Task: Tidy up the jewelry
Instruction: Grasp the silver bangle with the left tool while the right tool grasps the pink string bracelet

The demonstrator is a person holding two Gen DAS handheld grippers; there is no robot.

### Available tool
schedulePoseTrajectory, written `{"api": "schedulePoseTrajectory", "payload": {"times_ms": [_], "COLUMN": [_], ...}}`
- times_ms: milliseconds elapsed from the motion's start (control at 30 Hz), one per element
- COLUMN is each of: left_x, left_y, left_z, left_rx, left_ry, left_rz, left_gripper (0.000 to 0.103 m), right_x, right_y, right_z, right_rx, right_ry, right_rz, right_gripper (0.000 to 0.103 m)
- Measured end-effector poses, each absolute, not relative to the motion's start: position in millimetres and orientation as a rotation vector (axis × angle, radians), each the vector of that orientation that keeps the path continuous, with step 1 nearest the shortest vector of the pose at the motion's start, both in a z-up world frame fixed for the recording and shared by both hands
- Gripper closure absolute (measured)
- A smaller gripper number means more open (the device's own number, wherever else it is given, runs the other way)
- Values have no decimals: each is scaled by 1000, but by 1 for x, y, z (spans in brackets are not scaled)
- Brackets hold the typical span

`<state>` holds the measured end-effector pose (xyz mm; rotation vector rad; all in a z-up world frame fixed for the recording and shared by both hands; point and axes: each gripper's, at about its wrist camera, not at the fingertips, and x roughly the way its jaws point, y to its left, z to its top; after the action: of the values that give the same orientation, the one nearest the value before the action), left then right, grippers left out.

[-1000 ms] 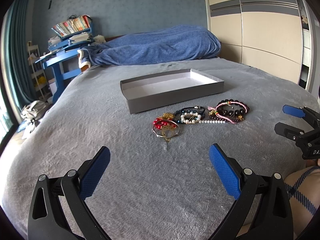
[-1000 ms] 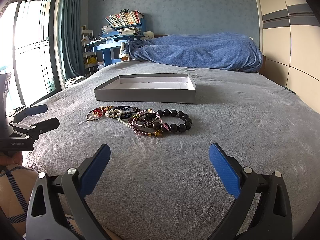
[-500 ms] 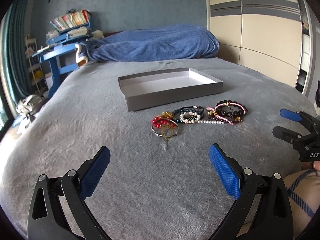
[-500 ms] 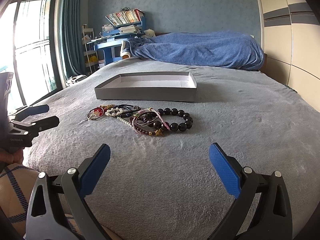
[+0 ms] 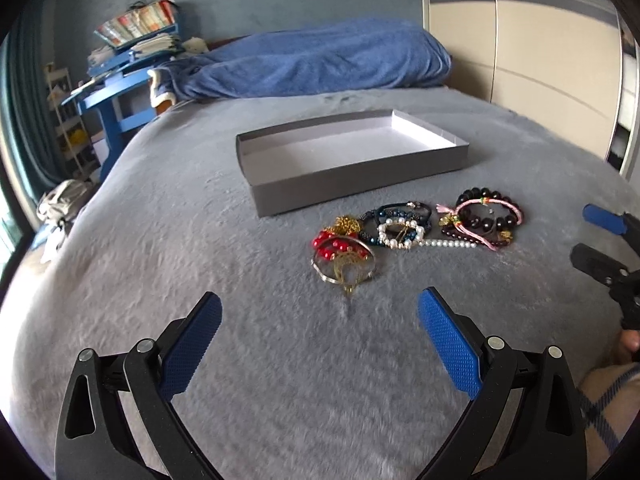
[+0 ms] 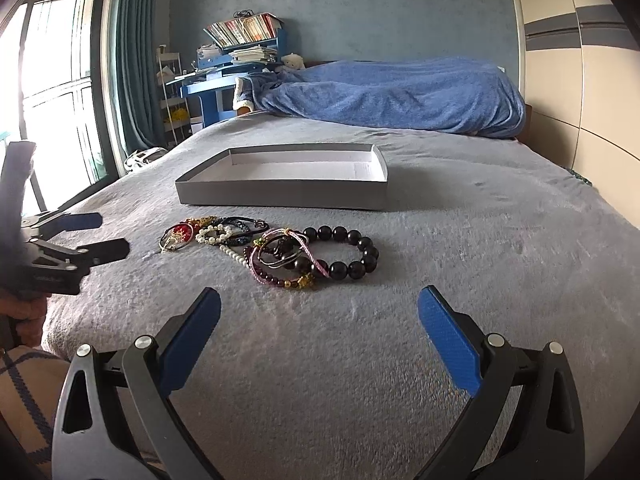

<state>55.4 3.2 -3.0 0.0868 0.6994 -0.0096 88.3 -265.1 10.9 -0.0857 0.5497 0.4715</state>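
A pile of bracelets lies on the grey bed cover: a red bead bracelet with a silver bangle (image 5: 342, 254), a pearl bracelet (image 5: 401, 235), a dark blue cord bracelet (image 5: 396, 213) and a black bead bracelet with a pink cord (image 5: 489, 216). The black bead bracelet (image 6: 348, 254) lies nearest in the right wrist view. An empty grey tray (image 5: 362, 182) (image 6: 280, 194) sits just behind the pile. My left gripper (image 5: 320, 312) is open and empty, a short way before the red bracelet. My right gripper (image 6: 320, 308) is open and empty, just before the black beads.
A rumpled blue blanket (image 6: 392, 96) lies across the far end of the bed. A blue desk stacked with books (image 6: 236, 60) stands at the back left, by curtains and a window (image 6: 56, 100). Wardrobe doors (image 5: 520, 40) line the right side.
Both grippers have moved forward, closer to the bracelets, which look larger now. The jewelry and tray have not moved. Both grippers stay open.
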Motion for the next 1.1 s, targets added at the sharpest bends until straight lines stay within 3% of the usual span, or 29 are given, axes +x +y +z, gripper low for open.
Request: {"api": "schedulePoseTrajectory", "payload": {"times_ms": [500, 633, 700, 933, 1100], "left_x": [122, 123, 120, 95, 86], "left_y": [-9, -5, -3, 1, 9], "left_z": [-24, -28, -26, -17, -13], "left_rx": [109, 58, 44, -8, -59], "left_ry": [864, 878, 859, 737, 687], "left_rz": [6, -28, -36, -47, -46], "left_gripper": [10, 45, 51, 51, 51], "right_x": [100, 106, 109, 122, 137], "right_y": [-267, -267, -266, -261, -250], "right_z": [6, 5, 5, 7, 8], "right_rx": [-51, -42, -36, -23, -58], "right_ry": [586, 594, 601, 628, 667], "right_rz": [488, 487, 489, 502, 505], "right_gripper": [6, 6, 6, 6, 22]}}
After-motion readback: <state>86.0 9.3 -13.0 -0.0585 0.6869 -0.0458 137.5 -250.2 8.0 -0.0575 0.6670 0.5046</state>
